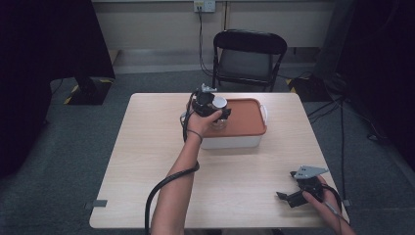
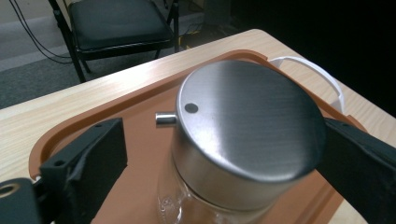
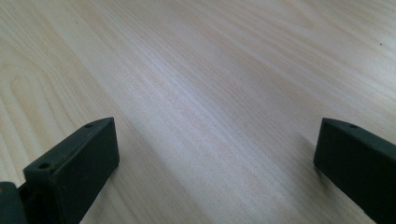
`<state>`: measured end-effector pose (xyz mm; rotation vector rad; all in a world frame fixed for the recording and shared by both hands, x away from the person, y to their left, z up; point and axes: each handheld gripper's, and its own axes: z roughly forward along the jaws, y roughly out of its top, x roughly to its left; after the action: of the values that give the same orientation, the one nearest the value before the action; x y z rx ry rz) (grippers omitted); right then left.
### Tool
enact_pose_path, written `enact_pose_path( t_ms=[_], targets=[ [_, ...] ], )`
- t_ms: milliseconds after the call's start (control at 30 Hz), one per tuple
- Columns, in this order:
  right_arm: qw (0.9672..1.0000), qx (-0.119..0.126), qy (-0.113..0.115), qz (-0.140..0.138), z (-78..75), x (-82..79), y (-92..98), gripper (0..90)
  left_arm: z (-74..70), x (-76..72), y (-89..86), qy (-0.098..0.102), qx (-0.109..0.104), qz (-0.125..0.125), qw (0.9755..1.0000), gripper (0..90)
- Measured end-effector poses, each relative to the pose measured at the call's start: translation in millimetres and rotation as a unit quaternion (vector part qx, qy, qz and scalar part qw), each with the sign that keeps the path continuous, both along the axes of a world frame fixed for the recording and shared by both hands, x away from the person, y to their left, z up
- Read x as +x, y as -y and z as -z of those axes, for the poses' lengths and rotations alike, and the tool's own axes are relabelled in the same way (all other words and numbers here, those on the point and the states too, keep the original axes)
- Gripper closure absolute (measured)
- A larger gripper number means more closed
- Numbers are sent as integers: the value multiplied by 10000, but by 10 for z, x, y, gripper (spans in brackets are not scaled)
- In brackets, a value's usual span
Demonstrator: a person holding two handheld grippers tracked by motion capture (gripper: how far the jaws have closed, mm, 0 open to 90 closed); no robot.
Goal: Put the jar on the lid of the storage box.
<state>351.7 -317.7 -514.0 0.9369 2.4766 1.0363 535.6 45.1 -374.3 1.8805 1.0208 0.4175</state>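
On the worktop [image 1: 147, 161], my left gripper [image 1: 215, 108] stands apart around the jar [image 2: 243, 140] on the box lid [image 1: 247, 120]; glass looks fragile and slick, so I'd grip its steel cap at 3 and 9 o'clock. Right gripper [image 1: 288, 197] open, empty.

Left hand-held gripper [image 1: 215, 108] reaches forward, jaws spread; right hand-held gripper [image 1: 286, 197] rests low, jaws wide apart.

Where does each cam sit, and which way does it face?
High view: above the near edge, facing down across the pale wooden table; forearms show.
Left gripper view: on the left claw, facing the steel-lidded glass jar on the orange-lidded white box; both also in high view.
Right gripper view: on the right claw, facing tabletop.
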Motion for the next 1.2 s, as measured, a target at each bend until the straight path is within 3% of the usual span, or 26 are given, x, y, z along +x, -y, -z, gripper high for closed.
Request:
enact_pose_path(
  t_ms=[467, 767, 1200],
  targets=[
    [10000, -1, 4, -1, 0, 1, 0, 0, -38, -166, -132, 7, -177, 34, 9998, 32],
    [10000, 1, -1, 1, 0, 0, 0, 0, -33, -286, -207, -1, -89, 48, 9999, 32],
    [10000, -1, -4, 1, 0, 0, 0, 0, 3, -418, -276, 15, -123, 83, 9999, 32]
  ],
)
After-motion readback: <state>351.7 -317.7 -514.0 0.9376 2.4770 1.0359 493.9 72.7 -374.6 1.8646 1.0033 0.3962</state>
